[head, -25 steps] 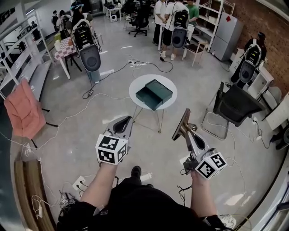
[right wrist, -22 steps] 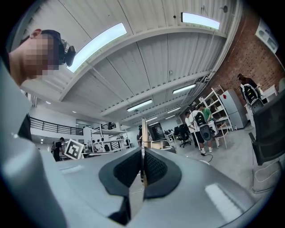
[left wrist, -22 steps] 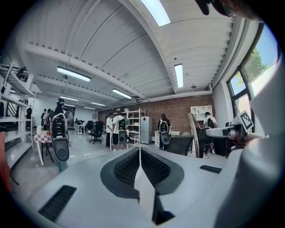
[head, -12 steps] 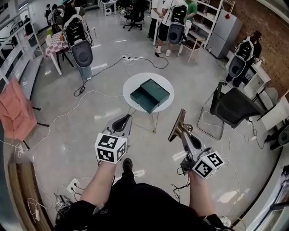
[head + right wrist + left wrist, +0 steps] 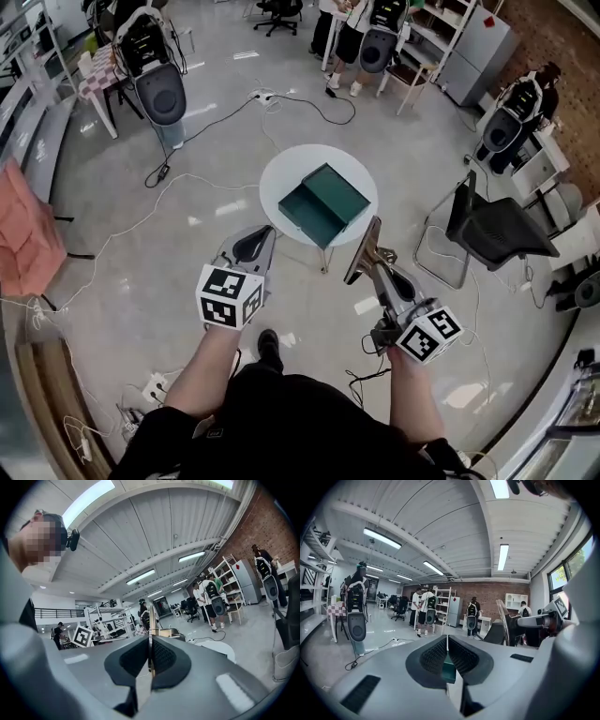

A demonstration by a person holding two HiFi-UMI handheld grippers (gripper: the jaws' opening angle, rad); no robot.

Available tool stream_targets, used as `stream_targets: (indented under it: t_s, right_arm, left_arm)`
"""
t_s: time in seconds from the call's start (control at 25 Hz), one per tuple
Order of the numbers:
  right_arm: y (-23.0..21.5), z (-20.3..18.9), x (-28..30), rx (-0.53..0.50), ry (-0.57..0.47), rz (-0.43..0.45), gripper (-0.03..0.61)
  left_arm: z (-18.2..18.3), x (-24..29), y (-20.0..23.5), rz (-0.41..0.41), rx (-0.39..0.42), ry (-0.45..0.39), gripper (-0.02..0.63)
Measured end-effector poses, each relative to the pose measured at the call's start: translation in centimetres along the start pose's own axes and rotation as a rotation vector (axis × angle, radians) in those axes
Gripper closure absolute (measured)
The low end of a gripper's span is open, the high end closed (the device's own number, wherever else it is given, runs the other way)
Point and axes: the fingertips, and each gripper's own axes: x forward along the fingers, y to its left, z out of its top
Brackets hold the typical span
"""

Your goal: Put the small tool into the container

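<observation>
- The jaws of the right gripper [image 5: 150, 644] are closed on the small tool [image 5: 364, 248]. It is flat and seen edge-on in the right gripper view, and most of its length stands out past the tips.
- The jaws of the left gripper [image 5: 446, 644] are pressed together with nothing between them (the green glimpsed low in their gap is the container beyond).
- The container [image 5: 323, 202] sits open on a round white worktop [image 5: 291, 169], ahead of and below both sets of jaws and well apart from the tool.
- The pinch is on a thin blade, so the tool could pivot or slide between the pads on a quick swing down.
- The overhang makes the tool's far end hard to judge. It may strike the container's rim and shove the box across the worktop (which looks light, on thin legs).
- If the jaws let go too high above the box, the tool could bounce out or land on the worktop.
- Cables [image 5: 202, 192] trail over the floor ahead of the left jaws, and a foot could catch on them during the approach.
</observation>
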Motion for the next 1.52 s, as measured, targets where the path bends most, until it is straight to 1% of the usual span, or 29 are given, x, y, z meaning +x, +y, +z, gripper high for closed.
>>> stream_targets:
  t_s: [0.16, 0.36, 0.56, 0.76, 0.92, 1.12, 1.24, 1.4, 1.52]
  right_arm:
    - [0.6, 0.4, 4.6, -0.006, 0.008, 0.015, 0.566]
    - [1.1, 1.8, 8.0, -0.03, -0.004, 0.014, 0.566]
    - [0.4, 2.9, 9.9, -0.034, -0.002, 0.02, 0.566]
    - [-1.7, 2.5, 12.0, -0.005, -0.001, 0.017, 0.566]
    - [-5.2, 2.2, 14.1, 0.032, 0.004, 0.02, 0.566]
    - [-10.4, 3.4, 18.2, 0.052, 0.026, 0.039, 0.566]
    - [-13.3, 3.4, 21.0, 0.075, 0.043, 0.048, 0.566]
    - [-17.5, 3.4, 23.9, 0.107, 0.056, 0.044, 0.566]
    - [-20.2, 4.0, 25.3, 0.124, 0.053, 0.045, 0.566]
  left_arm:
    - [0.9, 1.3, 4.1, 0.002, -0.014, -0.007, 0.598]
    - [2.5, 1.8, 8.0, 0.017, -0.019, -0.038, 0.598]
    - [3.4, 2.9, 9.6, 0.027, -0.022, -0.041, 0.598]
    - [3.1, 4.7, 11.1, 0.034, -0.02, -0.019, 0.598]
    - [3.2, 7.2, 12.4, 0.061, -0.01, -0.001, 0.598]
    - [4.1, 12.3, 14.9, 0.109, -0.019, 0.03, 0.598]
    - [3.7, 16.2, 15.9, 0.109, -0.036, 0.067, 0.598]
    - [4.3, 20.7, 16.2, 0.096, -0.013, 0.096, 0.598]
    - [5.4, 23.0, 17.0, 0.111, -0.002, 0.102, 0.598]
